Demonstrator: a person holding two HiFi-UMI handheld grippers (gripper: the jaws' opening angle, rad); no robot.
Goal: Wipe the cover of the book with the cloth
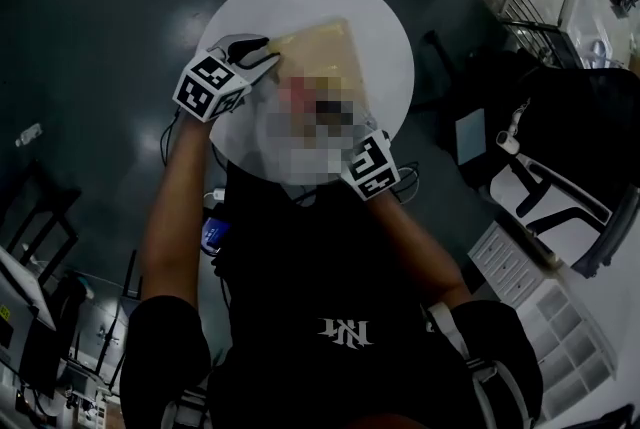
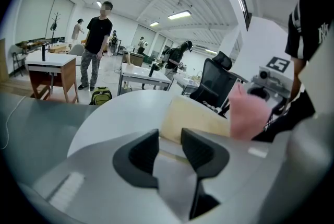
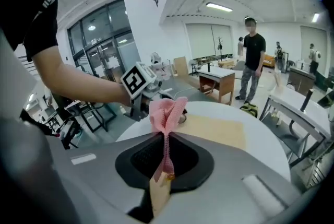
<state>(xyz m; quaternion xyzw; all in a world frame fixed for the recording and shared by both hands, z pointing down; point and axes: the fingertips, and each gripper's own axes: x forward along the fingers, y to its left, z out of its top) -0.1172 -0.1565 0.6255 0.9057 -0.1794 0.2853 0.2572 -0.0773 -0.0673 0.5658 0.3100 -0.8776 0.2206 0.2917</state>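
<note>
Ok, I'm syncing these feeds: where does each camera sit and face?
Head view: on the person's head, steeply down at table and book; arms, torso show.
Left gripper view: on left gripper, along its parted jaws, across the book.
Right gripper view: on right gripper, along jaws shut on the cloth; left forearm shows.
Shared: both gripper views show book and cloth.

No word or number is reading clearly from where I'm standing. A white interlaced-letter emblem (image 1: 345,332) is showing on the person's black shirt (image 1: 300,257), behind both grippers, too smeared to spell. The left gripper (image 2: 169,147) and the right gripper (image 3: 166,147) are carrying only black-and-white square markers (image 1: 212,85).
</note>
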